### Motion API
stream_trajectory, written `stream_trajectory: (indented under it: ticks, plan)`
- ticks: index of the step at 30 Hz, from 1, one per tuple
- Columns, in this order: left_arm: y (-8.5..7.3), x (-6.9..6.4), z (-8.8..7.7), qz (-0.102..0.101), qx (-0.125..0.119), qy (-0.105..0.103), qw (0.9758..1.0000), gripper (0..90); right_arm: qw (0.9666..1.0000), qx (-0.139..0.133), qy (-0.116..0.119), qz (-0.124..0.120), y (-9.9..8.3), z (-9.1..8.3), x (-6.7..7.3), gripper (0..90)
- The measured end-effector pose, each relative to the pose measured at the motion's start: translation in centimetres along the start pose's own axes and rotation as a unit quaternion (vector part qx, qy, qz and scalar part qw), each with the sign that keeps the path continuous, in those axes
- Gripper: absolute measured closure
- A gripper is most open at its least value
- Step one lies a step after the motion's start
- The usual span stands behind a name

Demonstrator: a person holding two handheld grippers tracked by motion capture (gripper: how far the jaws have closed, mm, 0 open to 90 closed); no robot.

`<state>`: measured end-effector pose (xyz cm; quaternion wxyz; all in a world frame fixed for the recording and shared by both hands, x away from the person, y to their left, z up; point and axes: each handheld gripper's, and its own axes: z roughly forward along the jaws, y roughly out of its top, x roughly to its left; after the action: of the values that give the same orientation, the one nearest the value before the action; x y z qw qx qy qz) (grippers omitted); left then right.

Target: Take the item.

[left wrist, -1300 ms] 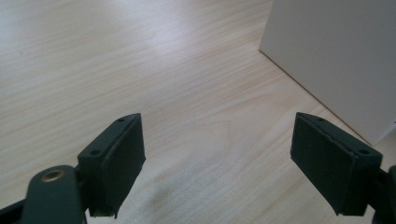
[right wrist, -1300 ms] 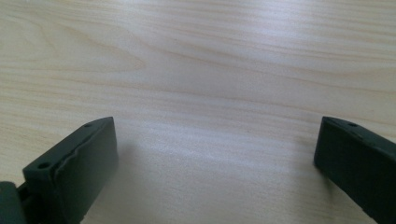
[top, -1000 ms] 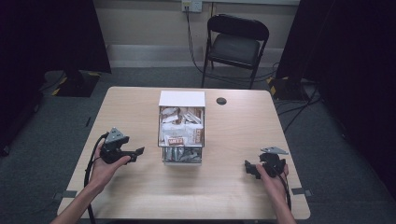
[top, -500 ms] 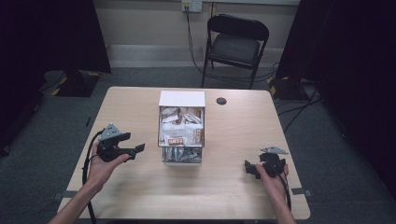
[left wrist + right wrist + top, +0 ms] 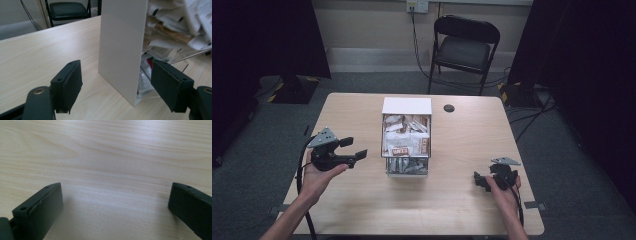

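Resting palm-up on the table (image 5: 362,200), the left hand (image 5: 319,172) lifts the left gripper (image 5: 353,149), jaws wide, toward the box (image 5: 407,106) of packets at the centre. Near right, the right gripper (image 5: 478,180) lies low, jaws wide apart.

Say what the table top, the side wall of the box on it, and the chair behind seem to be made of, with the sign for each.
Table top: pale wood or wood-look laminate, matt with a soft sheen; grain lines show.
Box side wall: smooth, flat white panel, probably plastic or coated board; its front looks clear, likely acrylic, since the packets inside show through.
Chair: thin dark tube frame, probably metal; dark seat, material unclear.
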<state>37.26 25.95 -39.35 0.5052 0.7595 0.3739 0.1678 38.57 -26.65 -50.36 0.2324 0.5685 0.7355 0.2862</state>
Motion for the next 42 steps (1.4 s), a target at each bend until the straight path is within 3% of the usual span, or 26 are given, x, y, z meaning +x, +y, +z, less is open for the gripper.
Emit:
stream_trajectory:
  ticks: [6,22,34,36,42]
  plan:
    - [1.0,-0.2,-1.0,0.003,-0.019,-0.010,0.9998,29.2,1.0000,0.000,0.000,0.000,0.0,0.0,0.0,0.0]
    - [3.5,-1.4,-3.3,0.013,-0.057,-0.054,0.9968,28.7,1.0000,0.000,0.000,0.000,0.0,0.0,0.0,0.0]
    - [5.4,-2.5,-2.0,0.021,-0.051,-0.102,0.9932,28.8,1.0000,0.000,-0.001,0.001,0.0,0.0,0.0,0.0]
    - [5.7,-2.8,-1.8,0.020,-0.057,-0.116,0.9914,28.9,1.0000,0.000,-0.001,0.001,0.0,0.0,0.0,0.0]
    - [6.9,-3.6,-1.0,0.031,-0.058,-0.127,0.9897,32.8,1.0000,0.000,-0.001,0.001,0.0,0.0,0.0,0.0]
